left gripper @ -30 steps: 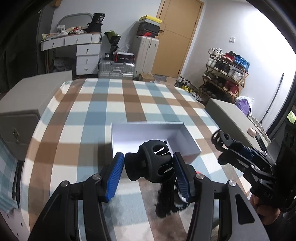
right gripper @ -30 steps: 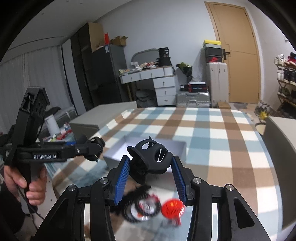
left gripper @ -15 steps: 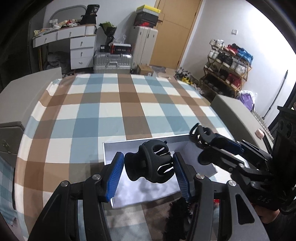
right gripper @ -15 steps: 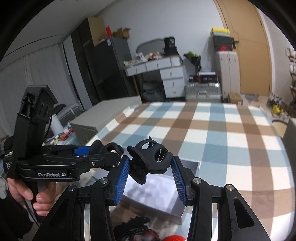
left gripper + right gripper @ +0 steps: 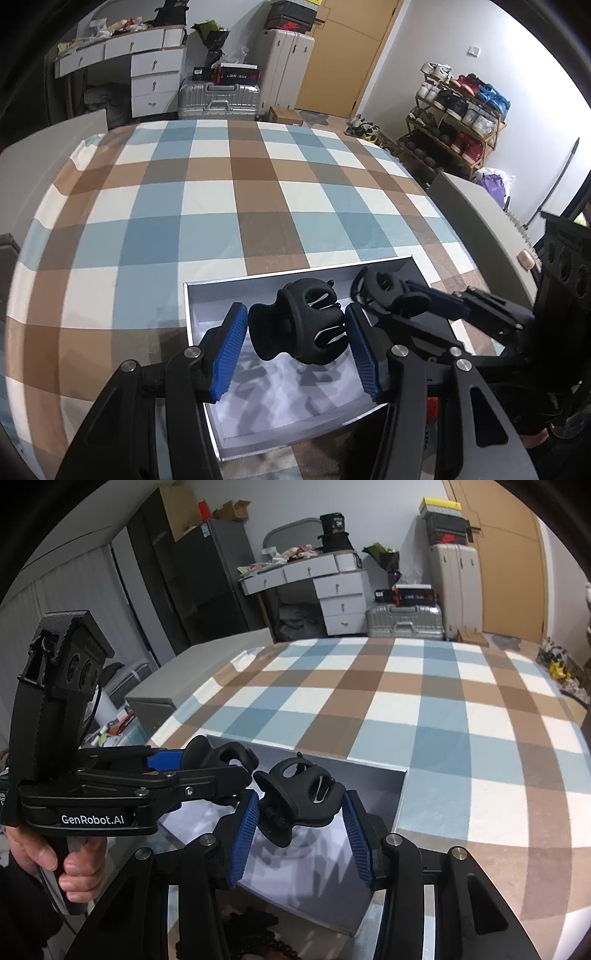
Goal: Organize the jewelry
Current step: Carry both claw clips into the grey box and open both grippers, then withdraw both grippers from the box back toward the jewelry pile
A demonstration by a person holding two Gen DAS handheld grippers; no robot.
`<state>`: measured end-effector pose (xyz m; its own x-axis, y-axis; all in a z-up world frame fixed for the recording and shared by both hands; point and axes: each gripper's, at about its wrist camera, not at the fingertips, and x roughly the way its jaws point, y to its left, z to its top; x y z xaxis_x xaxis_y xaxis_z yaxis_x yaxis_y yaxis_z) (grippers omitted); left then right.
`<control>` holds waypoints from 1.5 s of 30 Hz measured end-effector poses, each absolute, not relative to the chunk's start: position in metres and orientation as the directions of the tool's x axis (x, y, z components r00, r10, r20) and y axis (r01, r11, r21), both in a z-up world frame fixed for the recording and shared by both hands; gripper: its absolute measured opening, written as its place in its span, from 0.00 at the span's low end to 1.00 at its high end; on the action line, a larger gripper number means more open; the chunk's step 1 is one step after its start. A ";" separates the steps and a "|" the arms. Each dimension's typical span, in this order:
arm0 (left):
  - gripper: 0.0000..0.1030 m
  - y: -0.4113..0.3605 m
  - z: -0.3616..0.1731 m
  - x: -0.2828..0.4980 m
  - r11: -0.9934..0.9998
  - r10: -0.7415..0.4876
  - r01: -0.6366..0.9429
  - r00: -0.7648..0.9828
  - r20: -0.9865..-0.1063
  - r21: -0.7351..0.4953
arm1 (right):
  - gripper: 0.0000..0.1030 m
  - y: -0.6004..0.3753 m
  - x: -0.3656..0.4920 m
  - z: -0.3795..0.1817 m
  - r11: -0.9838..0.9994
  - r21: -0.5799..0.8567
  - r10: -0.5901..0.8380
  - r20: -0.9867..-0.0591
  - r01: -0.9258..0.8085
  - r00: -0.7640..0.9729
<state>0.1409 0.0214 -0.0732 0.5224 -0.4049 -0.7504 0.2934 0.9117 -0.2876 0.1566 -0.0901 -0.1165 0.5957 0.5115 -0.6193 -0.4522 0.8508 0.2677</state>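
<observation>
A black hair claw clip (image 5: 299, 325) sits clamped between the blue pads of the left gripper (image 5: 295, 343), at the lower centre of the left wrist view, hanging over the open grey box (image 5: 207, 291) on the checked surface (image 5: 221, 206). A second black claw clip (image 5: 299, 797) is pinched the same way in the right gripper (image 5: 299, 823), at the lower centre of the right wrist view, above the same box (image 5: 400, 797). Both grippers are partly closed, their pads pressing on the clips' sides, and both tilt downward toward the box.

In the left view the right gripper (image 5: 388, 295) reaches in from the right edge, its clip just beside the left one. In the right view the left gripper (image 5: 218, 762) comes in from the left, and a hand (image 5: 55, 856) wraps its handle at the lower left.

A second ago the box lay farther up each frame, ahead of the grippers; now both clips hang over its interior, and the two grippers stand closer together.

Dark items at the bottom edge of the right view, under the gripper's arms, are too hidden to identify. A red object at the lower right of the left view is mostly covered.
</observation>
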 end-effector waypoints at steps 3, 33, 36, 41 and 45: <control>0.48 0.025 -0.074 0.143 0.902 -0.429 0.287 0.523 -0.737 -0.321 | 0.46 -0.090 0.158 -0.117 0.848 0.276 0.518 -0.612 -0.452 0.598; 0.73 0.018 -0.034 0.096 0.965 -0.252 0.234 0.684 -0.684 -0.122 | 1.00 -0.139 0.080 -0.058 0.899 0.216 0.438 -0.389 -0.382 0.811; 0.79 0.018 -0.031 0.087 0.972 -0.227 0.210 0.711 -0.665 -0.106 | 1.00 -0.141 0.069 -0.055 0.899 0.219 0.437 -0.374 -0.381 0.818; 0.81 0.017 -0.027 0.075 0.979 -0.194 0.183 0.740 -0.644 -0.085 | 1.00 -0.142 0.050 -0.051 0.901 0.189 0.433 -0.349 -0.390 0.831; 0.84 0.017 -0.027 0.063 0.984 -0.171 0.164 0.760 -0.627 -0.069 | 1.00 -0.143 0.035 -0.048 0.903 0.169 0.430 -0.327 -0.396 0.841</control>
<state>0.0633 0.0173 -0.0269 0.7599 -0.1711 -0.6271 0.1644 0.9840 -0.0694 0.0354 -0.1429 -0.0482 0.8412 0.4304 -0.3273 -0.3959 0.9026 0.1692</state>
